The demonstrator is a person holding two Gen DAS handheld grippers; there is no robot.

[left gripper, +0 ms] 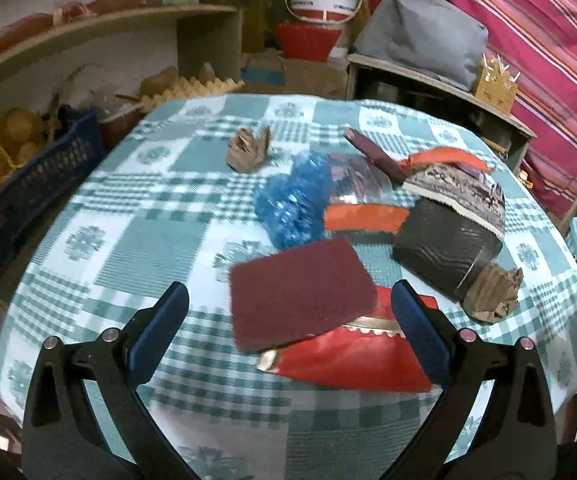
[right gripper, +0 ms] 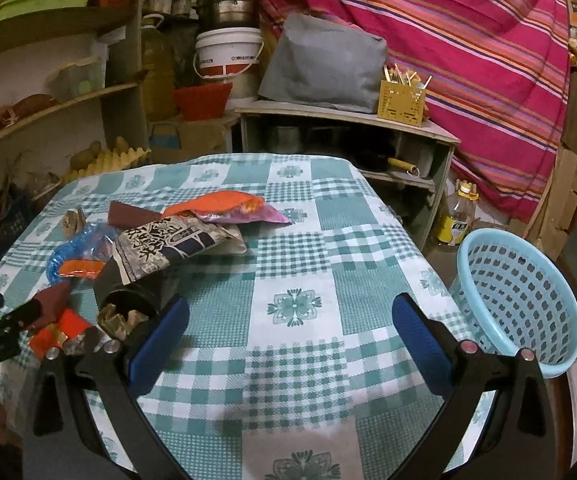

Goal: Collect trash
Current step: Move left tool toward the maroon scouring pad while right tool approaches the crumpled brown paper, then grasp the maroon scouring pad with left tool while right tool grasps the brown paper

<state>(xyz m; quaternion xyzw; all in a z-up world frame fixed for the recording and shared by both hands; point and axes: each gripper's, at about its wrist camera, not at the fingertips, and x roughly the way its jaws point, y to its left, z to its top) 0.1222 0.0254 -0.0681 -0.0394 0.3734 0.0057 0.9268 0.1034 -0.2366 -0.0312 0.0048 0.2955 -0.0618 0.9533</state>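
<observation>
Left gripper (left gripper: 288,312): jaws spread wide, holding nothing; maroon scouring pad (left gripper: 302,294) lies between them on a red wrapper (left gripper: 360,356). Right gripper (right gripper: 290,318): jaws spread over bare checked tablecloth (right gripper: 300,240); trash pile to its left, blue basket (right gripper: 520,304) to its right.

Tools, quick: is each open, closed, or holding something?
Left tool: open, empty, above the flat maroon scouring pad.
Right tool: open, empty, over the green checked tablecloth.
</observation>
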